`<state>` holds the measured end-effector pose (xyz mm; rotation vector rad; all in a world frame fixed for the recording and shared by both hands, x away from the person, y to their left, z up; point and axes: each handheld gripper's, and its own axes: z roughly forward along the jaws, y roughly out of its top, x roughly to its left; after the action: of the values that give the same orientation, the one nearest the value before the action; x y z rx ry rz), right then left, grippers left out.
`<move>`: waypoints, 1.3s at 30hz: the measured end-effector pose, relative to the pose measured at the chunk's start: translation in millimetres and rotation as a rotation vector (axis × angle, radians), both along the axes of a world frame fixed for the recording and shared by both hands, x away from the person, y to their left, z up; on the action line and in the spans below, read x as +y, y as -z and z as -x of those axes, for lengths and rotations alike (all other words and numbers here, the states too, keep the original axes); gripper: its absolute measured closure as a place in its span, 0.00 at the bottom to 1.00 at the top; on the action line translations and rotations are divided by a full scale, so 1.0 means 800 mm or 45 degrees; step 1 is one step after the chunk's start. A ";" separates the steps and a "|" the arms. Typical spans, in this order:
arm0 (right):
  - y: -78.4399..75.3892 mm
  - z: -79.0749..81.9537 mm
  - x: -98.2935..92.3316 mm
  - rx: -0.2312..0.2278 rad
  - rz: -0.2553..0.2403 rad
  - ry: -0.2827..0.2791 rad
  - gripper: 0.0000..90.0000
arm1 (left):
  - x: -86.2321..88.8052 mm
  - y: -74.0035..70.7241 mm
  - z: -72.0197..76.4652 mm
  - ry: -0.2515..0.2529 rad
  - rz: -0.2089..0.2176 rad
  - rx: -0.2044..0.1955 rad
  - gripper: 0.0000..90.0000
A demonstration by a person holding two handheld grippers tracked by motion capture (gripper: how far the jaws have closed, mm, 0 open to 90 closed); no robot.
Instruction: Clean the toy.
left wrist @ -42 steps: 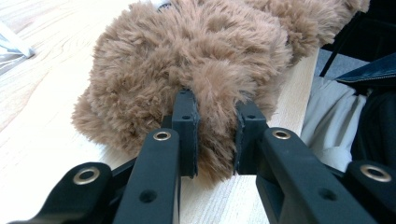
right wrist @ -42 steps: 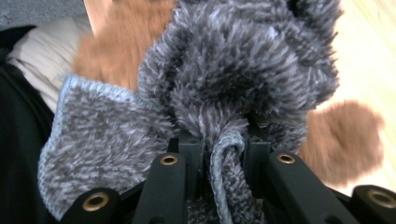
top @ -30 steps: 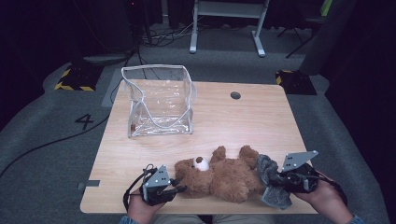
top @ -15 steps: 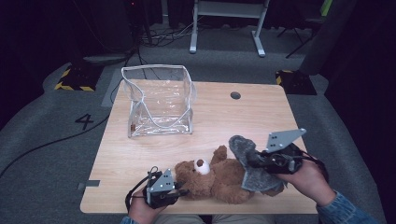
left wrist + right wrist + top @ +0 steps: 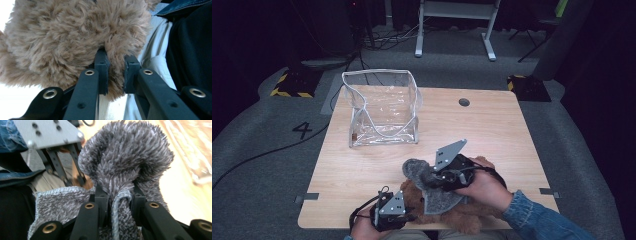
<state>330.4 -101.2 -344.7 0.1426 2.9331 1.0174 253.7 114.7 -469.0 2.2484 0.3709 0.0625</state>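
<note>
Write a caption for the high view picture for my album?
Left gripper pinches a brown teddy bear while the right gripper drapes a grey fuzzy cloth over it, near a clear bag.

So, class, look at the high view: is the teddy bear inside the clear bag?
No: the teddy bear lies on the table at its near edge, apart from the clear bag standing farther back.

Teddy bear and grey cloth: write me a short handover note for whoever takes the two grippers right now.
Left gripper: shut on the teddy bear's fur, at the table's near edge; its jaws have just been closing.
Right gripper: shut on a fold of the grey cloth, lifted over the bear.
Clear bag: stands open, far left, nothing visible inside.
Done: both things gripped.
Left: probably wrap or dress the bear with the cloth, perhaps bag it afterwards.
</note>
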 end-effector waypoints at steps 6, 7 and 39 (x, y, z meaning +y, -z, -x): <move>0.028 0.005 0.029 0.028 0.050 -0.045 0.84 | 0.003 0.000 0.001 0.004 -0.024 -0.008 0.87; 0.028 0.005 0.029 0.028 0.050 -0.045 0.84 | 0.003 0.000 0.002 0.005 -0.021 -0.011 0.87; 0.031 0.011 -0.170 -0.010 0.153 0.297 0.84 | 0.002 0.001 0.001 0.014 -0.008 -0.004 0.87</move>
<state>321.7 -237.1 -369.8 0.4623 2.8725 0.8048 253.1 116.3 -470.0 2.2561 0.3567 0.0613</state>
